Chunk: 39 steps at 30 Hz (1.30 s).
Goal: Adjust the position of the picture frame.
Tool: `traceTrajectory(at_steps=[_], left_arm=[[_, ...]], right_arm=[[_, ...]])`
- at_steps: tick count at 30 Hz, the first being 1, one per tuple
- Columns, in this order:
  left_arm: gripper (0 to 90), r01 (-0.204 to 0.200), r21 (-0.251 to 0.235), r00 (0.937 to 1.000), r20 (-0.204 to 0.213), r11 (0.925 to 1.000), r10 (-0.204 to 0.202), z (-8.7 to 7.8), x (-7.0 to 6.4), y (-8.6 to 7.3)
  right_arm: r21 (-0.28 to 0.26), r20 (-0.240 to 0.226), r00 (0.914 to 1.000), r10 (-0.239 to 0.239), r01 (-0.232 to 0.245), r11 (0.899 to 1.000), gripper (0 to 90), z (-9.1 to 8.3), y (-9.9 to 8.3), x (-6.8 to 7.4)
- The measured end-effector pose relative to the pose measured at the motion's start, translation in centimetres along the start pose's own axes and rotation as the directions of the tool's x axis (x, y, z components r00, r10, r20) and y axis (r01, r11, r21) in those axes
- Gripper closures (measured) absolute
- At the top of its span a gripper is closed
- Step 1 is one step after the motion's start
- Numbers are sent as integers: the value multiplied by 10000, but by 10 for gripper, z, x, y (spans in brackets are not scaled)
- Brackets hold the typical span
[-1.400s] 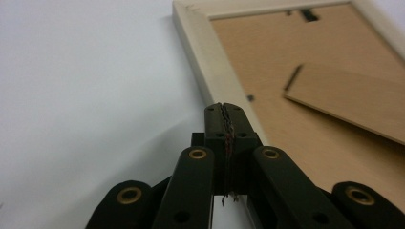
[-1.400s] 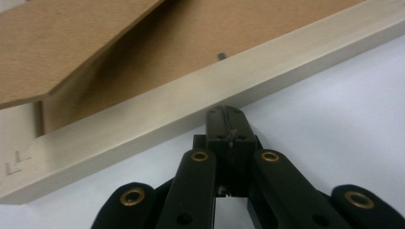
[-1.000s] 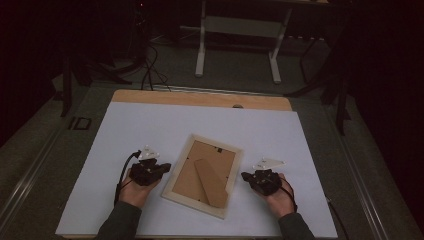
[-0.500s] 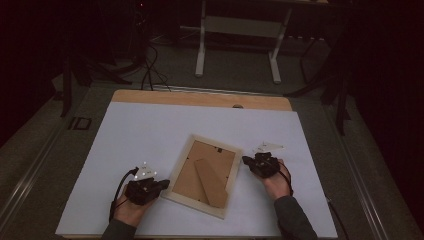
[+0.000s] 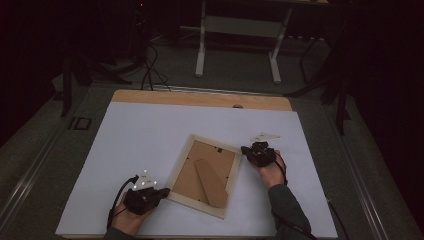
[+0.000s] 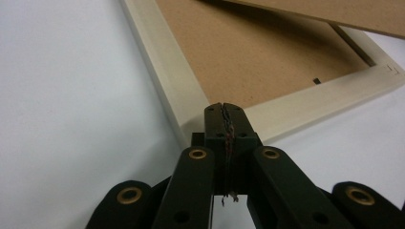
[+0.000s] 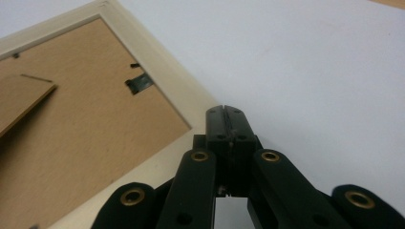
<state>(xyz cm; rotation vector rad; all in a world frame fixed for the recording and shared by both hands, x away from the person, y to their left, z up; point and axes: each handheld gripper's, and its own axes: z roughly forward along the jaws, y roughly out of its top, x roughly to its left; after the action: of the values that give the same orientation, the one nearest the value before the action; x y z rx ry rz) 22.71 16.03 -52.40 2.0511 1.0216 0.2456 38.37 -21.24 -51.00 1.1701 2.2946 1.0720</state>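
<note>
Both closed grippers, left gripper [image 5: 161,193] and right gripper [image 5: 245,150], have turned the frame [image 5: 206,175] clockwise, so I judge the rotation underway.

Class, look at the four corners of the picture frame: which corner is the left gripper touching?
The near left corner of the frame: the left gripper, shut, sits there. The right gripper is at the far right corner.
</note>
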Motion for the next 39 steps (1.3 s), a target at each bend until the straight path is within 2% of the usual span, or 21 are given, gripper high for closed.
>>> traceTrajectory(at_steps=[4,10,16,25,28,36,39], left_arm=[[900,-83,42,9999,102,10000,82,-2,-5,-3],[900,-236,470,9994,246,9986,224,2,-11,-11],[900,-351,553,9993,161,9979,342,2,-13,-11],[900,-481,798,9988,137,9957,472,5,-16,-13],[900,-499,868,9987,110,9950,491,6,-16,-13],[900,-468,879,9989,9,9950,469,8,-14,-12],[900,-396,845,9992,-21,9956,399,9,-12,-10]], right_arm=[[-96,126,9997,211,-210,9997,900,6,4,-3],[-24,280,9985,462,-461,9989,900,15,8,-7],[152,415,9972,630,-636,9979,900,22,12,-10],[453,370,9965,756,-772,9960,900,31,13,-11],[400,296,9956,888,-900,9951,900,32,13,-11],[468,266,9961,845,-856,9952,900,31,14,-12],[558,193,9975,684,-694,9960,900,30,15,-11]])
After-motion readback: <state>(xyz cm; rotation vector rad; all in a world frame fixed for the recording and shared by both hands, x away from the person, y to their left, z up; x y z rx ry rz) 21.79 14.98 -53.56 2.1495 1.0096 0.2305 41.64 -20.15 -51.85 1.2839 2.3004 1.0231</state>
